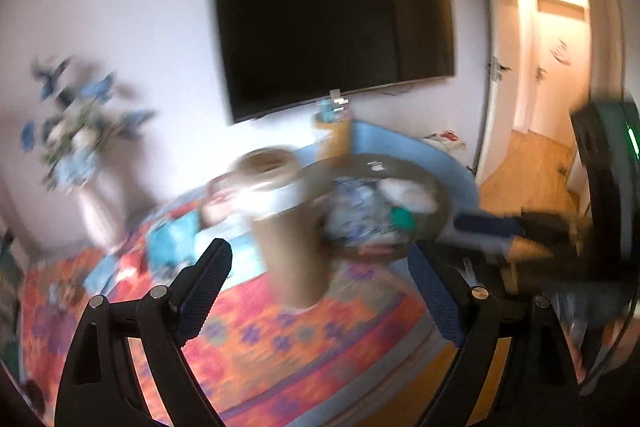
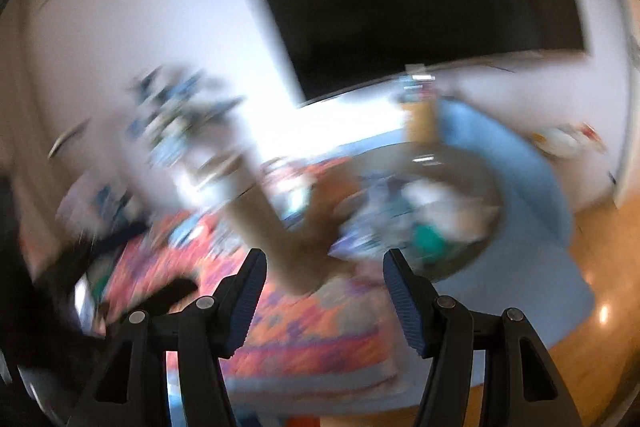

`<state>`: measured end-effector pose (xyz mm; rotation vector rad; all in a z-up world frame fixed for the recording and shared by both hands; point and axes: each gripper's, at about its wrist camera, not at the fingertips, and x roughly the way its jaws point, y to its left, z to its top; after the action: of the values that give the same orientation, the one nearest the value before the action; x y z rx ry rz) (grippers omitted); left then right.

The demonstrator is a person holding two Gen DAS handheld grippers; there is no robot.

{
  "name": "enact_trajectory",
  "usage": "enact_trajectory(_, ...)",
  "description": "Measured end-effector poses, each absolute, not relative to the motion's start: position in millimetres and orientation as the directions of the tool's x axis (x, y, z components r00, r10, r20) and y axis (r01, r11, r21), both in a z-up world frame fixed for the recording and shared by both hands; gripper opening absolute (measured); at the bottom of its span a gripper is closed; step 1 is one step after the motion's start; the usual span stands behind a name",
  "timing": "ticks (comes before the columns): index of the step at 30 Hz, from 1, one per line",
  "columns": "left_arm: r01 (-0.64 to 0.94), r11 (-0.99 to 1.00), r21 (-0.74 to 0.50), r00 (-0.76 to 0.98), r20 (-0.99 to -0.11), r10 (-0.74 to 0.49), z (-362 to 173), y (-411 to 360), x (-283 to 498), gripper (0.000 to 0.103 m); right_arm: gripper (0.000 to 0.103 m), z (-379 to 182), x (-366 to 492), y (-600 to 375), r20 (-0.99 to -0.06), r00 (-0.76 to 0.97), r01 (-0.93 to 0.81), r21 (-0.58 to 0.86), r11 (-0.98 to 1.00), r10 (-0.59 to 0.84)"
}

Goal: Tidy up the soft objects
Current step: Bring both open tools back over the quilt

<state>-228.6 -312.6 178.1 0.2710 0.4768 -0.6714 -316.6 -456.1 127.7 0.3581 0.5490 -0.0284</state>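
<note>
Both views are blurred by motion. A round grey basket (image 1: 436,187) holds soft cloths, blue-white patterned, white and teal (image 1: 402,219); it stands on an orange-red flowered cloth (image 1: 280,339). A tall brown paper-wrapped cylinder (image 1: 292,247) stands in front of it. My left gripper (image 1: 320,271) is open and empty, above the cloth near the cylinder. In the right wrist view the basket (image 2: 480,183), teal cloth (image 2: 428,241) and cylinder (image 2: 272,235) appear again. My right gripper (image 2: 324,287) is open and empty; it also shows in the left wrist view (image 1: 492,227), beside the basket.
A black TV (image 1: 332,11) hangs on the white wall. A white vase of blue flowers (image 1: 88,163) stands at the left. A light blue cushion or chair (image 1: 400,147) lies behind the basket. A doorway (image 1: 552,67) and wooden floor (image 2: 600,267) lie to the right.
</note>
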Motion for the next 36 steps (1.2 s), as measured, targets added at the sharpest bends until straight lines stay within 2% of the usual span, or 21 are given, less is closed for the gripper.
enact_trajectory(5,0.519,0.854,0.046,0.751,-0.501,-0.429,181,-217,-185,0.089,0.059,123,-289,-353,-0.567,0.804,-0.090,0.180,0.980,0.178)
enact_trajectory(8,0.384,0.923,0.032,0.798,-0.514,-0.314,174,-156,-146,0.089,0.060,118,-251,-296,-0.595,0.757,-0.193,0.191,0.962,0.270)
enact_trajectory(11,0.254,0.967,-0.005,0.814,-0.540,-0.217,154,-97,-105,0.089,0.085,101,-199,-246,-0.634,0.711,-0.207,0.225,0.952,0.305)
enact_trajectory(16,0.119,0.993,-0.004,0.813,-0.573,-0.099,106,-15,-51,0.089,0.085,61,-109,-189,-0.754,0.617,-0.144,0.172,0.974,0.224)
enact_trajectory(19,0.098,0.994,-0.043,0.787,-0.609,-0.103,80,10,-22,0.089,0.085,37,-61,-181,-0.793,0.557,-0.095,0.235,0.967,0.247)
enact_trajectory(23,0.075,0.988,-0.138,0.746,-0.650,-0.147,55,33,15,0.089,0.085,14,-12,-158,-0.834,0.516,-0.074,0.187,0.980,0.198)
enact_trajectory(29,0.048,0.995,-0.092,0.748,-0.656,-0.097,26,31,31,0.089,0.086,-6,20,-141,-0.830,0.546,-0.019,0.130,0.991,0.119)
enact_trajectory(31,0.054,0.994,-0.099,0.738,-0.667,-0.106,27,30,32,0.089,0.089,-8,19,-138,-0.820,0.567,-0.015,0.079,0.997,0.074)
enact_trajectory(33,0.050,0.995,-0.091,0.752,-0.652,-0.098,28,29,29,0.089,0.103,-12,19,-132,-0.828,0.561,-0.019,0.021,1.000,0.028)
enact_trajectory(36,0.046,0.996,-0.081,0.746,-0.660,-0.088,26,29,31,0.089,0.103,-13,13,-131,-0.813,0.582,0.019,0.013,1.000,-0.001)
